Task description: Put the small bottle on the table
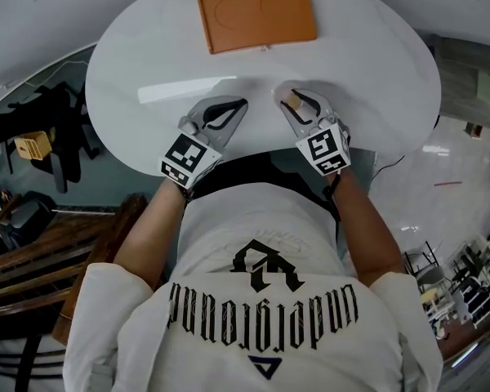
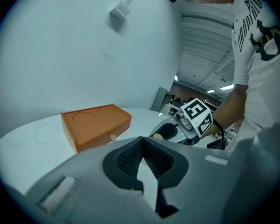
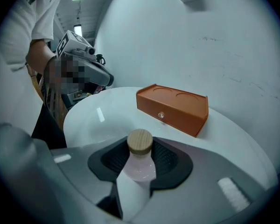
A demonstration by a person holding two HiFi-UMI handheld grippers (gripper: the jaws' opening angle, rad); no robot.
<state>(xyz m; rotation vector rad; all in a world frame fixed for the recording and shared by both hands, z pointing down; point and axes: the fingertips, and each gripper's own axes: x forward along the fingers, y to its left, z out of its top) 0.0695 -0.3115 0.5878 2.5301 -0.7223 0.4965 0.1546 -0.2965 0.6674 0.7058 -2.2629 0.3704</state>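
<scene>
Right gripper view: ribbed jaws pinch pale, wooden-capped bottle (image 3: 139, 166).

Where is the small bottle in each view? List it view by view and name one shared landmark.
Head view: small bottle right of centre, in the jaws of the right gripper.
Left gripper view: only its cap shows, right of centre, in that far gripper.
Right gripper view: lower centre, clamped between the jaws.
Shared landmark: the orange box.
</scene>
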